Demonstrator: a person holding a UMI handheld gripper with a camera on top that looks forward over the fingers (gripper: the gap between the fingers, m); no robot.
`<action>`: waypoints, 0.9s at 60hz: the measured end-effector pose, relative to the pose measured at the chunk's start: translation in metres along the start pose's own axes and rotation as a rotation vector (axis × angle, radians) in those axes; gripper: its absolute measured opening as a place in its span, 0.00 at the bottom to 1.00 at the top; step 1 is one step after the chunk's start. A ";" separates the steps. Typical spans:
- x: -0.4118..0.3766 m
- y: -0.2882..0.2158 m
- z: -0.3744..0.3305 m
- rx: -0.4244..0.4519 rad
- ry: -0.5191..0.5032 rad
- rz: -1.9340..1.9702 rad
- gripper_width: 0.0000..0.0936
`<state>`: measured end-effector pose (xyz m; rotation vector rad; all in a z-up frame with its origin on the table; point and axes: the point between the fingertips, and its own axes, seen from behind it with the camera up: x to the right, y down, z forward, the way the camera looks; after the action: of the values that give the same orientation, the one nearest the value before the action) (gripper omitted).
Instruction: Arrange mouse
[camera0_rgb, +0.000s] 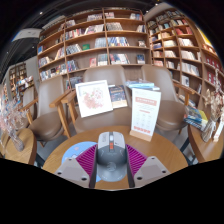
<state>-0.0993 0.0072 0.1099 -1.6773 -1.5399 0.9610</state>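
Observation:
A grey computer mouse with an orange-red mark near its front sits between my two fingers. The magenta pads stand at either side of it and both fingers press against its sides. My gripper is shut on the mouse and holds it over the near part of a round wooden table. The mouse's underside and rear are hidden.
A tall white leaflet stand is on the table just beyond the mouse. A white placard leans on the wooden chair behind. Armchairs ring the table, and bookshelves fill the back wall.

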 end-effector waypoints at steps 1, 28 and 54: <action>-0.010 -0.001 0.006 -0.002 -0.003 -0.008 0.47; -0.099 0.083 0.098 -0.124 0.028 -0.056 0.47; -0.077 0.080 0.067 -0.082 0.103 -0.075 0.91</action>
<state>-0.1182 -0.0774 0.0133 -1.6860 -1.5808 0.7703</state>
